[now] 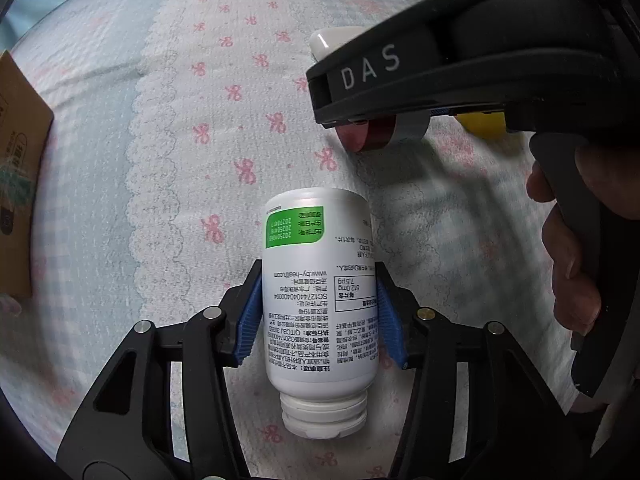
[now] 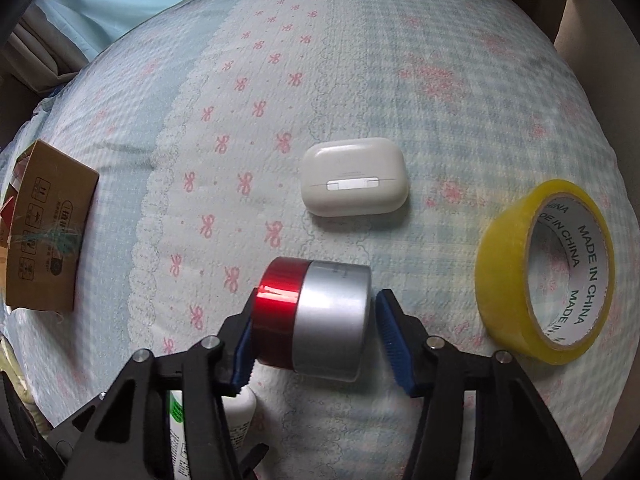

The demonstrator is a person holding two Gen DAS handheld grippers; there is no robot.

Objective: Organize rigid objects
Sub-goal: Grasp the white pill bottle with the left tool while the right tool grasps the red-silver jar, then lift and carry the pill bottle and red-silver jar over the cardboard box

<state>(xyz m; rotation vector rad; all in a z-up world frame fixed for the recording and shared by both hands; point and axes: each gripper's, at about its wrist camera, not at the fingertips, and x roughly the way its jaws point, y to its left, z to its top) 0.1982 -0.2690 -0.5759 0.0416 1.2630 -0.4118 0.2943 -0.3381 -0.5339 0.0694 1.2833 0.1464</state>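
Our left gripper (image 1: 318,312) is clamped on the white pill bottle (image 1: 318,292) lying on the bedspread (image 1: 160,160) — smooth plastic, light, mid-body suits it. Our right gripper (image 2: 316,336) brackets the red-and-silver can (image 2: 316,320), right pad clear — slick metal, likely to roll.

right device hides most of the earbud case (image 1: 326,42) and yellow tape (image 1: 482,122)
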